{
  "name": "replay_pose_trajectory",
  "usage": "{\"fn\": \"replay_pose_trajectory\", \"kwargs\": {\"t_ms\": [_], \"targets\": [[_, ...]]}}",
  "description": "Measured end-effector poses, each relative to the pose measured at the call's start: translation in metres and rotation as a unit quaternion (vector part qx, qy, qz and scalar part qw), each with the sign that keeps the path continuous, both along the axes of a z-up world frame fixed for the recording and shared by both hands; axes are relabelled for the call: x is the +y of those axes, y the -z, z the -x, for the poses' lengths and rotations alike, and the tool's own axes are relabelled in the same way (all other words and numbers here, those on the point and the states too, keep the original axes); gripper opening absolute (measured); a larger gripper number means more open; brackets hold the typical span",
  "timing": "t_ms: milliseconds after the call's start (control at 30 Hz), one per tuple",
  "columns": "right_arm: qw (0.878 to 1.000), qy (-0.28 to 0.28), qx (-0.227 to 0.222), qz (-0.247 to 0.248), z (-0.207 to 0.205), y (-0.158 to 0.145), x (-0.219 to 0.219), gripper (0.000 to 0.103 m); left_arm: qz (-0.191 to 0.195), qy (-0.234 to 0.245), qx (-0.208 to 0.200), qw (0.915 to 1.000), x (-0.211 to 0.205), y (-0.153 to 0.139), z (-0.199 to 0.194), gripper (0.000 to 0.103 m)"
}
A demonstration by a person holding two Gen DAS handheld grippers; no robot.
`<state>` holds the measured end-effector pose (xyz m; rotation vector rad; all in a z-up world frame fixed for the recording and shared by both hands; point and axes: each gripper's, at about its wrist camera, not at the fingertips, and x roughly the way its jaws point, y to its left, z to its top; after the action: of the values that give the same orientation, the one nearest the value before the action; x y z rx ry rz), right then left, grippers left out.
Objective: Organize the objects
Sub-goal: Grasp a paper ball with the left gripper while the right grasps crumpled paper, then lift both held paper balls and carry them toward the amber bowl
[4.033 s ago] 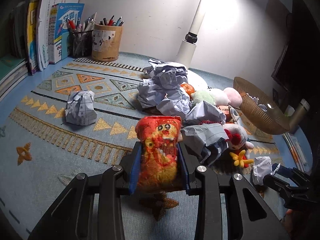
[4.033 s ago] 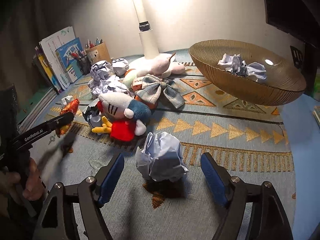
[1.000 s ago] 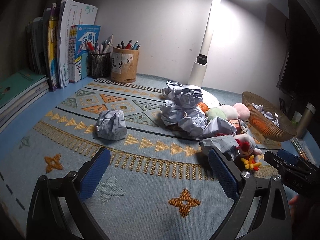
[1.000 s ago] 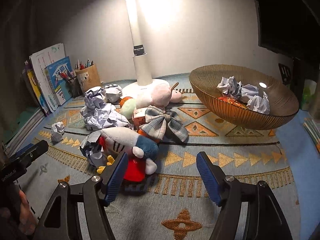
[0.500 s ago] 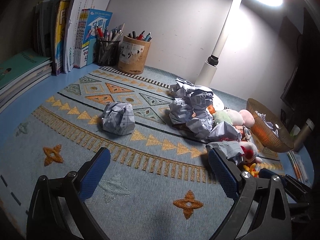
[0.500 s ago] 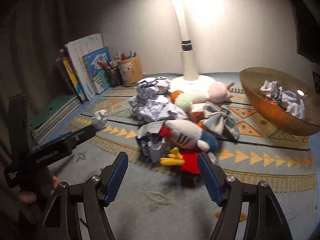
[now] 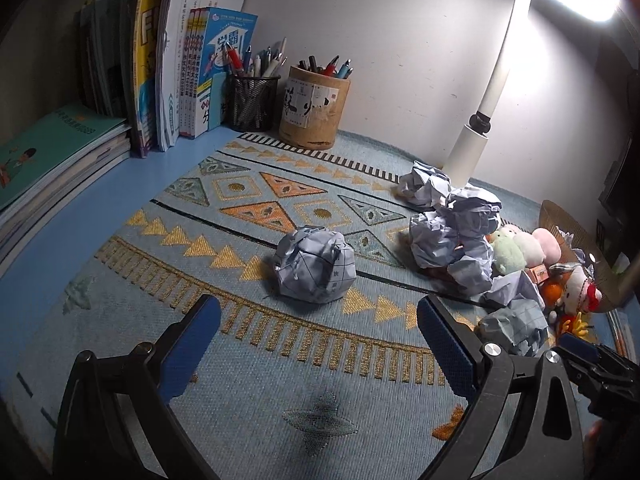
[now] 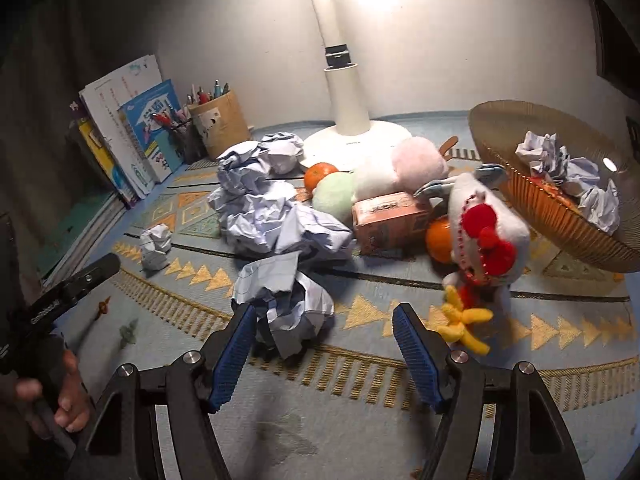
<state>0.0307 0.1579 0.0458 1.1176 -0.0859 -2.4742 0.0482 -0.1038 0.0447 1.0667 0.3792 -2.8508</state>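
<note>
A lone crumpled paper ball (image 7: 315, 265) lies on the patterned mat just beyond my left gripper (image 7: 316, 344), which stands open with nothing between its blue pads. In the right wrist view another crumpled paper ball (image 8: 286, 300) lies just ahead of my right gripper (image 8: 324, 336), near its left pad; the jaws are open and hold nothing. A heap of paper balls (image 8: 268, 208), oranges, plush toys and a small pink box (image 8: 390, 220) fills the middle. A white plush with a red bow (image 8: 486, 236) stands at the right. The wicker bowl (image 8: 532, 200) holds paper balls.
Books (image 7: 168, 60) and two pen holders (image 7: 314, 106) line the back left wall. A white desk lamp (image 8: 348, 120) stands behind the heap. A hand (image 8: 60, 396) holds the left gripper at the left edge of the right wrist view.
Both grippers stay open and have shifted left. The lone paper ball is now centred and closer before the left one. The right one has swung from the plush toward a paper ball.
</note>
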Motion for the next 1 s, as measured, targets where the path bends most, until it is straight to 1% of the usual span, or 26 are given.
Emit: {"fn": "replay_pose_trajectory", "kwargs": {"t_ms": [133,267,400,433,467,533,567,600,633,667,700,733,767,800,833,933,1000], "targets": [[1.0,-0.007,-0.002,-0.029,0.005,0.008,-0.023,0.069,0.019,0.011,-0.021,0.9995,0.003,0.004,0.013,0.098],[1.0,-0.018,-0.018,-0.008,0.016,0.012,-0.031,0.069,0.034,0.019,-0.04,0.9984,0.004,0.007,0.035,0.098],[0.999,-0.018,-0.023,-0.017,0.02,0.018,-0.038,0.069,0.037,0.007,-0.061,0.9974,0.0,0.016,0.055,0.098],[0.999,-0.017,-0.024,-0.02,0.021,0.019,-0.039,0.069,0.038,0.004,-0.062,0.9974,-0.001,0.017,0.057,0.096],[0.999,-0.016,-0.025,-0.022,0.022,0.02,-0.04,0.069,0.038,0.003,-0.063,0.9973,-0.001,0.019,0.059,0.09],[0.999,-0.012,-0.023,-0.022,0.022,0.02,-0.039,0.069,0.037,0.001,-0.065,0.9972,-0.001,0.02,0.06,0.085],[0.999,-0.009,-0.021,-0.023,0.022,0.019,-0.038,0.069,0.038,0.001,-0.064,0.9972,-0.001,0.02,0.06,0.078],[1.0,-0.008,-0.018,-0.024,0.021,0.019,-0.039,0.069,0.039,0.002,-0.066,0.997,0.0,0.021,0.061,0.073],[0.999,-0.008,-0.016,-0.027,0.021,0.019,-0.04,0.069,0.041,0.004,-0.072,0.9966,0.001,0.023,0.063,0.062],[0.999,-0.009,-0.014,-0.031,0.021,0.019,-0.041,0.068,0.042,0.007,-0.079,0.996,0.002,0.025,0.064,0.055],[0.999,-0.011,-0.015,-0.035,0.021,0.02,-0.044,0.064,0.047,0.007,-0.077,0.9959,0.003,0.024,0.064,0.054],[0.999,-0.012,-0.012,-0.039,0.021,0.02,-0.045,0.063,0.049,0.01,-0.072,0.9962,0.005,0.023,0.063,0.053],[0.999,-0.016,-0.009,-0.039,0.019,0.019,-0.047,0.053,0.05,0.016,-0.065,0.9965,0.007,0.021,0.06,0.053],[0.999,-0.023,-0.008,-0.034,0.018,0.019,-0.047,0.049,0.054,0.019,-0.06,0.9966,0.009,0.019,0.057,0.053],[0.999,-0.025,-0.006,-0.03,0.017,0.017,-0.045,0.048,0.055,0.024,-0.055,0.9967,0.013,0.016,0.053,0.053],[1.0,-0.02,0.009,0.002,0.006,0.005,-0.032,0.047,0.024,0.064,-0.018,0.9975,0.03,0.001,0.03,0.053],[0.999,-0.016,0.034,0.014,-0.009,-0.011,-0.017,0.047,0.017,0.092,0.007,0.9956,0.051,-0.012,0.013,0.053]]}}
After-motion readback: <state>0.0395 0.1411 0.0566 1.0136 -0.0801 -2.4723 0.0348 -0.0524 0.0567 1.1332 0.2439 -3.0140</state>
